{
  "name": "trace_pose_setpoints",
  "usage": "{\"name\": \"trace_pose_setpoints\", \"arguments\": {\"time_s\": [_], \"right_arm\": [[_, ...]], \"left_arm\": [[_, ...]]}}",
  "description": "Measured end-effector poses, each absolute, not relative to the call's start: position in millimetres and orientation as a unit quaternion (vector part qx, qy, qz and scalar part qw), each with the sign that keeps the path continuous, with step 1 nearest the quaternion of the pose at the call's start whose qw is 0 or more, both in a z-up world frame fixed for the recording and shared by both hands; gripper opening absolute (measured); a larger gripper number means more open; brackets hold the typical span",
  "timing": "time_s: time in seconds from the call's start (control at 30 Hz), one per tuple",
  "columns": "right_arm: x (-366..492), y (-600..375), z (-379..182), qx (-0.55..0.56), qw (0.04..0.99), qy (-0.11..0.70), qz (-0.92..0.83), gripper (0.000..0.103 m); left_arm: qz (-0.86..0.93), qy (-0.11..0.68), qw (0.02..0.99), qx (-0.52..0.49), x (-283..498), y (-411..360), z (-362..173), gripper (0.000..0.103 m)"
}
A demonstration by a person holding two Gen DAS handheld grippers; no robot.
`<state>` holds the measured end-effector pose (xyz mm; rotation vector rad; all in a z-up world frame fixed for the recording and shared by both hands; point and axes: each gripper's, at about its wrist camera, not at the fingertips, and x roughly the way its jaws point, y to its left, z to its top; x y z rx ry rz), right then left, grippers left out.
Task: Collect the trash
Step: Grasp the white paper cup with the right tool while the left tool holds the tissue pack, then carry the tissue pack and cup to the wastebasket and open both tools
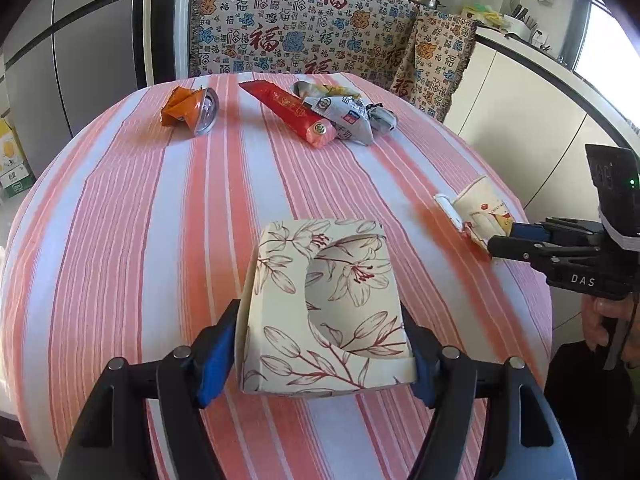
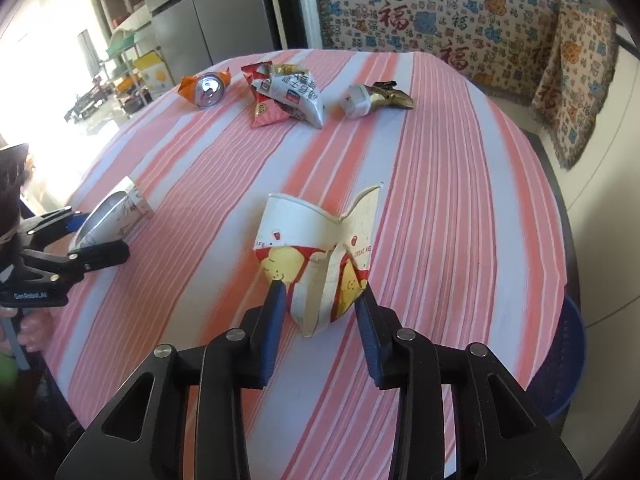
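Note:
My left gripper [image 1: 320,344] is shut on a cream box with a red flower print [image 1: 320,304], held over the striped table; it also shows in the right wrist view [image 2: 114,216]. My right gripper [image 2: 322,304] is shut on a crushed paper cup [image 2: 320,256], also visible in the left wrist view [image 1: 478,210]. At the far side lie a crushed orange can [image 1: 192,110], a red wrapper [image 1: 292,114], a grey-white wrapper [image 1: 348,116] and a small gold and white crumpled piece [image 2: 374,98].
The table wears a pink and white striped cloth [image 1: 160,240]. A patterned blanket [image 1: 312,28] covers furniture behind it. A grey fridge [image 2: 216,12] stands at the left. A blue basket [image 2: 568,364] sits on the floor by the table's right edge.

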<state>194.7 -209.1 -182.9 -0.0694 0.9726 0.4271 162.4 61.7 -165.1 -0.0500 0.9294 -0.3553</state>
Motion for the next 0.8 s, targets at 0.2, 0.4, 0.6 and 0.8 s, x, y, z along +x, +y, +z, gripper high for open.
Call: {"name": "trace_pose_setpoints", "arguments": {"time_s": [0.2,0.4,0.6,0.8], "right_arm": [[195.6,-210.2,-174.9,0.005,0.859,0.462,0.218,0.037],[192.4,-210.1,-173.1,0.004,0.86,0.463,0.215,0.037],[192.9,-213.8,-173.1,0.004,0.859,0.469,0.206,0.037],[199.3,-215.5,-168.1,0.009,0.862,0.465,0.2,0.037]], "left_arm": [[-0.225,0.428,0.874,-0.048,150.1,63.8,-152.4,0.073],[-0.258,0.415,0.873,-0.003,137.8,42.1,-147.6,0.073],[-0.248,0.433,0.866,0.003,142.0,37.8,-159.9,0.073],[-0.243,0.455,0.857,-0.012,144.8,44.5,-166.8,0.073]]}}
